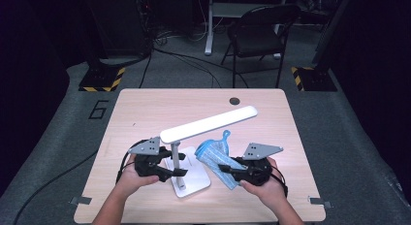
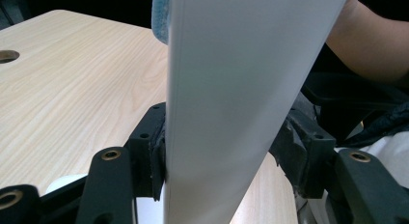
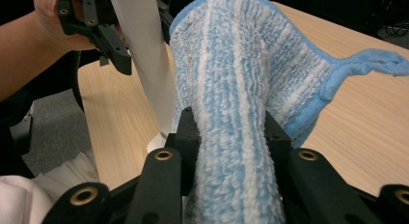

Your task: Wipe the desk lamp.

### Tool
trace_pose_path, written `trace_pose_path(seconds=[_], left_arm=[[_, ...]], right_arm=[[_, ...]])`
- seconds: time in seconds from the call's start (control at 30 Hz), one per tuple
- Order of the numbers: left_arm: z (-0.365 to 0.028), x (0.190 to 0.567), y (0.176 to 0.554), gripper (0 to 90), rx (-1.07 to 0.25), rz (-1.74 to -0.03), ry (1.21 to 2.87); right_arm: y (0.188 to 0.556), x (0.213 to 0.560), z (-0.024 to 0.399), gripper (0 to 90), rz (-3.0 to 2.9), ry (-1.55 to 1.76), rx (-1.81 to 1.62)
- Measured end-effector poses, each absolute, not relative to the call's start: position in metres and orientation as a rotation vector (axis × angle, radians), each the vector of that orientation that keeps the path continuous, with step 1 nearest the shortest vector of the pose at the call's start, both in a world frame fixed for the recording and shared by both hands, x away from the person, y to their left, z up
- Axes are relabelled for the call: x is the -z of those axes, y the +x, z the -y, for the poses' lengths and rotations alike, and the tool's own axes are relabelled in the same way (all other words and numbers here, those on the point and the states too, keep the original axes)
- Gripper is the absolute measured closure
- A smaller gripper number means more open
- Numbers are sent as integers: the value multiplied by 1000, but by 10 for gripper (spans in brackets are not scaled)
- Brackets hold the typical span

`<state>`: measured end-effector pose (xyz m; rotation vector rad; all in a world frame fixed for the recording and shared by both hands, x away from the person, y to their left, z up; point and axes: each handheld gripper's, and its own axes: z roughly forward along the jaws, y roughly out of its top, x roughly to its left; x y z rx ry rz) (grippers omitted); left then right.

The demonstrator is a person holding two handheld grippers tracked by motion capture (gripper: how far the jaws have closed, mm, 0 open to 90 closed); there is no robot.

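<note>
**Lamp steadied, cloth ready for wiping**

The work in hand looks like cleaning a white desk lamp with a blue-and-white cloth. The lamp stands low in the middle of the high view, its square base on the counter and its long flat head slanting up toward the right. The step reached seems to be the brace-and-approach: one claw holds the lamp fast while the other brings the cloth in beside it.

The left claw, lower left of centre in the high view, sits at the lamp's stem. In the left gripper view its jaws are part-way closed, with the pads pressed against both edges of a flat white part of the lamp, so it is pinching the lamp rather than standing spread.

The right claw, lower right of centre, is pressed tight on the cloth. In the right gripper view the cloth rises thick and bunched from between the jaws, its blue-hemmed corner flopping toward the right edge; the lamp's white stem stands just beside it at upper left, apparently not touching.

The next move probably calls for carrying the bunched cloth onto the lamp's surface and drawing it along, while the left claw keeps the lamp from tipping or sliding.
</note>
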<state>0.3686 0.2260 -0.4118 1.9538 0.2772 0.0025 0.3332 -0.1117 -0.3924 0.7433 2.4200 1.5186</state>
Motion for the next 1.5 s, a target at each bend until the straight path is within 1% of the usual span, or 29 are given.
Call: trace_pose_path(seconds=[0.13,0.27,0.47,0.6,0.87,1.33,1.5], left_arm=[[-228,413,368,421,-4,-276,1944],[-230,414,368,450,-5,-277,1931],[-232,415,368,465,-13,-285,1923],[-233,416,367,501,-26,-290,1920],[-233,416,367,502,-19,-288,1919],[-232,416,364,509,-41,-305,1927],[-233,416,367,510,-82,-331,1921]], right_arm=[[335,399,113,684,-2423,756,-1505],[339,409,112,684,-2412,776,-1463],[347,417,109,684,-2416,792,-1468],[349,424,107,684,-2417,807,-1447],[349,436,111,683,-2378,864,-1439],[349,439,113,679,-2367,883,-1431],[350,440,114,678,-2358,882,-1432]])
